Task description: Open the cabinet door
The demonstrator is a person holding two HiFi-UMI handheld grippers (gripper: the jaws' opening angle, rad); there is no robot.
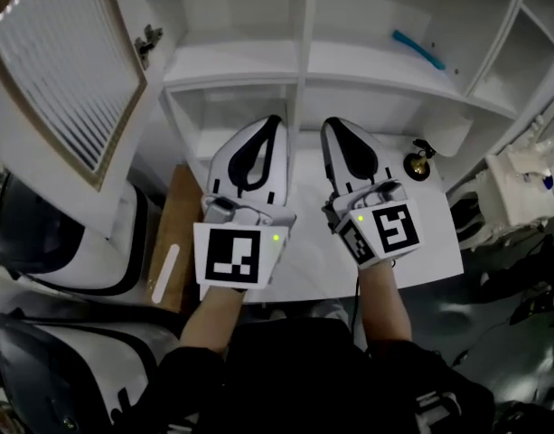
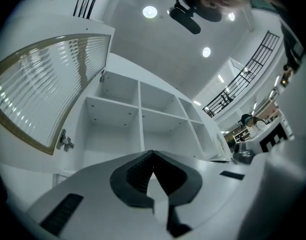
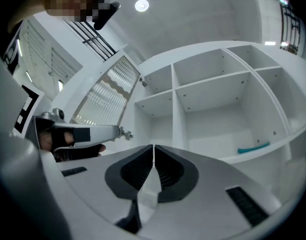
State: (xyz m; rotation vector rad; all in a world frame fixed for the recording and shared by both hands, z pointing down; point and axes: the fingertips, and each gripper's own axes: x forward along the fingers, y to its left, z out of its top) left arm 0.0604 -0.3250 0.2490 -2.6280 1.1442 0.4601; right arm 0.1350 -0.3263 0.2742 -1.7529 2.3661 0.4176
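The cabinet door [image 1: 64, 70], white with a wood-edged slatted panel, stands swung wide open at the left; it also shows in the left gripper view [image 2: 40, 94] and the right gripper view [image 3: 105, 96]. Its hinge [image 1: 148, 42] hangs on the inner edge. The white cabinet [image 1: 304, 61] shows bare open compartments. My left gripper [image 1: 275, 118] and right gripper [image 1: 327, 125] are side by side in front of the shelves, both shut on nothing, apart from the door.
A teal tool [image 1: 418, 50] lies on a right-hand shelf, seen too as a teal tool [image 3: 252, 147]. A small brass-and-black object [image 1: 417, 163] stands on the white ledge [image 1: 304, 251]. White-and-black machines [image 1: 51, 242] crowd the left; cluttered equipment [image 1: 516, 188] sits at the right.
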